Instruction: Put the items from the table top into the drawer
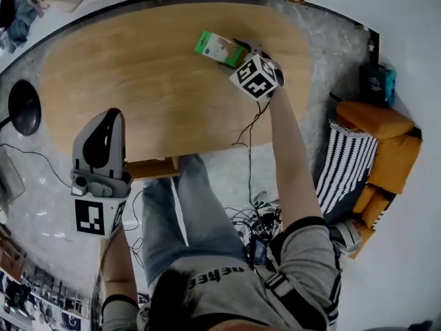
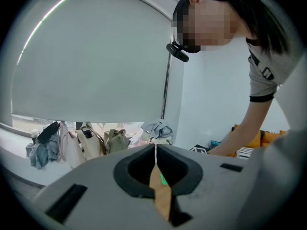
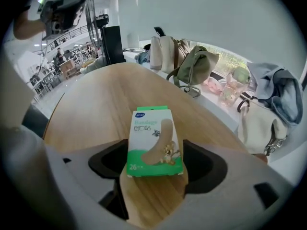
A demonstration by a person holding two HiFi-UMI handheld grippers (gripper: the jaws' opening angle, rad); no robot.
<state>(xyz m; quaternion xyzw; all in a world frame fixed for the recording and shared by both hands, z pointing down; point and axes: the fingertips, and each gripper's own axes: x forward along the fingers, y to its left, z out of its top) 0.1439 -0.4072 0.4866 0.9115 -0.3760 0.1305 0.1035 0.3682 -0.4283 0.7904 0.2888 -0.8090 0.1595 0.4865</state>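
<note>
Oval wooden table (image 1: pixel 151 81) on a pale mottled floor (image 1: pixel 327 54). Beyond the right gripper (image 3: pixel 156 171), bags (image 3: pixel 194 63) line a window ledge (image 3: pixel 218 108). Ahead of the left gripper (image 2: pixel 154 174), a grey roller blind (image 2: pixel 91 56) covers the window.

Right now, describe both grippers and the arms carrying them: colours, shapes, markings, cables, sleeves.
The left gripper is a grey, rounded shell with black-padded tongs and a white cube of black square markers at its rear. The right gripper bears a matching marker cube; a thin black cable runs from it. Both arms are bare below grey short sleeves with black cuffs.
</note>
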